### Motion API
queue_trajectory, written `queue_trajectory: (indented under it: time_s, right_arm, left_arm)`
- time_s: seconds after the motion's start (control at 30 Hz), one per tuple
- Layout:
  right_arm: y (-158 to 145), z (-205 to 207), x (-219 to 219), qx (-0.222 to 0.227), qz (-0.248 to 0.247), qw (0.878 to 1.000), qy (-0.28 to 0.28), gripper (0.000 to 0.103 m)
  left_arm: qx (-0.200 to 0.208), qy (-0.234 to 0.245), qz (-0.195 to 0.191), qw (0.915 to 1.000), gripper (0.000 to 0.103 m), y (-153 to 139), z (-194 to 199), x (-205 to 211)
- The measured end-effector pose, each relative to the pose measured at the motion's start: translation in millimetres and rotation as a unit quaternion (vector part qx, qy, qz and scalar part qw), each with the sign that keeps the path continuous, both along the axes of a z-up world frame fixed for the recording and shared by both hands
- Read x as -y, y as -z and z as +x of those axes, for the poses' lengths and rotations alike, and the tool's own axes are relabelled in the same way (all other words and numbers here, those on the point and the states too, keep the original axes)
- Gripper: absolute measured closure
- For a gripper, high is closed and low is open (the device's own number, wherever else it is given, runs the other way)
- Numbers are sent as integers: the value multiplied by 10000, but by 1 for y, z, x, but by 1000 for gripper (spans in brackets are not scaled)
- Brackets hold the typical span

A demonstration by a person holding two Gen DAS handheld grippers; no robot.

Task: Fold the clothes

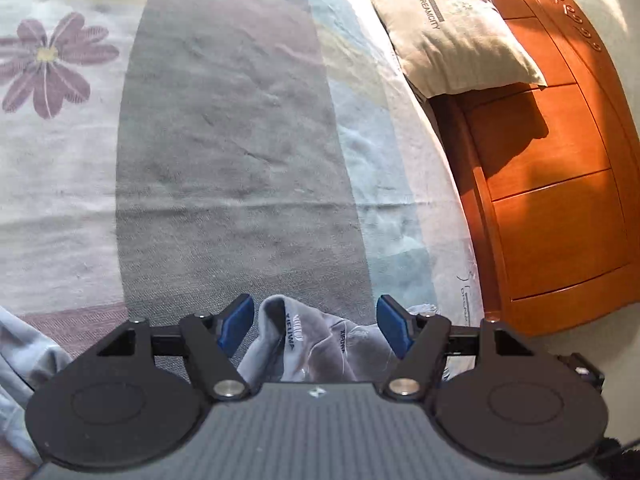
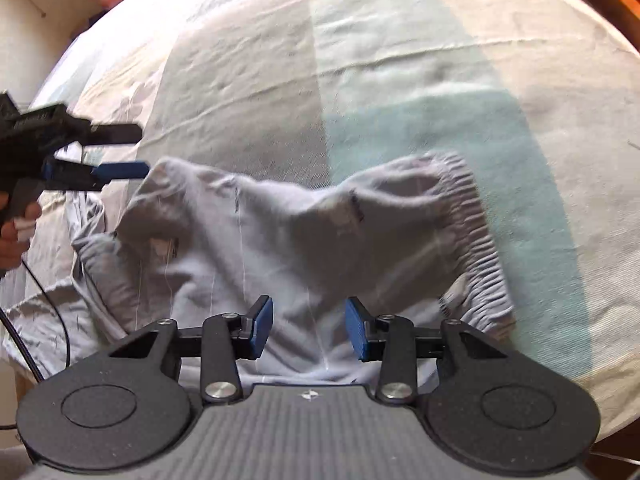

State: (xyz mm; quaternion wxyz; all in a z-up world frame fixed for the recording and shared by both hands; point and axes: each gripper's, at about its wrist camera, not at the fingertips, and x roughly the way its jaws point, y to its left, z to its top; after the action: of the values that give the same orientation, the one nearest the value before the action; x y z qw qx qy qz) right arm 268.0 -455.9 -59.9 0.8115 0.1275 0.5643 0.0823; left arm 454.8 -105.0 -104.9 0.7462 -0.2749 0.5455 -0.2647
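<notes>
So I've got both the left tongs [image 1: 316, 326] and right tongs [image 2: 309, 328] spread wide, pinching nothing, over the grey sweatpants [image 2: 280, 248] lying rumpled on the bed [image 2: 400, 60], with no neat fold showing, so folding's left.

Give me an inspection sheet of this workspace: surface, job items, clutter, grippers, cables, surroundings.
Surface: bed sheet with grey, pale blue and cream panels and a purple flower print; lightly wrinkled.
Job's things: grey garment lying crumpled on the sheet, elastic band at its right side; not yet folded.
Clutter: pillow at the bed's edge.
Grippers: left gripper open, garment cloth between its fingers; right gripper open above the garment.
Cables: black cable trailing below the person's hand.
Surroundings: orange wooden headboard.
</notes>
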Motion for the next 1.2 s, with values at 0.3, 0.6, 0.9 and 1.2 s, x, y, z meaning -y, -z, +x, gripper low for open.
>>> queue_trajectory:
  time_s: [0.3, 0.6, 0.9, 1.2]
  right_arm:
    - [1, 38, 63, 287, -14, 9947, 986, 58]
    - [31, 57, 76, -64, -262, 9938, 1083, 57]
    - [5, 40, 23, 478, -590, 9966, -315, 55]
    - [20, 7, -39, 120, -721, 9831, -1681, 55]
  left_arm:
    - [276, 2345, 105, 9717, 35, -11, -50, 72]
    - [-992, 3305, 274, 9382, 27, 46, -123, 83]
    - [-438, 3088, 806, 9467, 27, 7, -108, 64]
    - [-41, 2715, 1357, 9528, 27, -11, -101, 26]
